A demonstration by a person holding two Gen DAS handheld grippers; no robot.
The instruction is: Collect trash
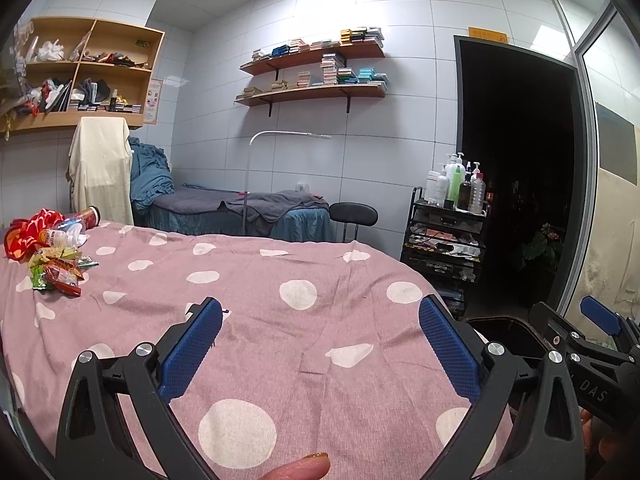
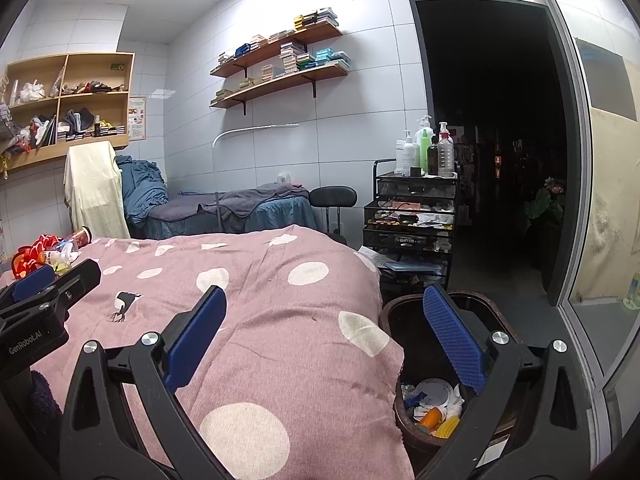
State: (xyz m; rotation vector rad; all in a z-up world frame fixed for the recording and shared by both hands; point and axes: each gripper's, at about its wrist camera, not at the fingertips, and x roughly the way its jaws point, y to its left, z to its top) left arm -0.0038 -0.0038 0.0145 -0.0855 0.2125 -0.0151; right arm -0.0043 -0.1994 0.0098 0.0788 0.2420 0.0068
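Right wrist view: some trash is already dumped in the bin [image 2: 404, 312] beside the bed [image 2: 280, 320]. Wrappers and bottles [image 1: 60, 248] are left piled at the far corner. Left gripper [image 1: 320, 344] and right gripper [image 2: 324, 332] are both held wide apart, empty.

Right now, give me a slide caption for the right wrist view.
Open right gripper hovers between pink polka-dot bedspread and dark trash bin already holding litter.
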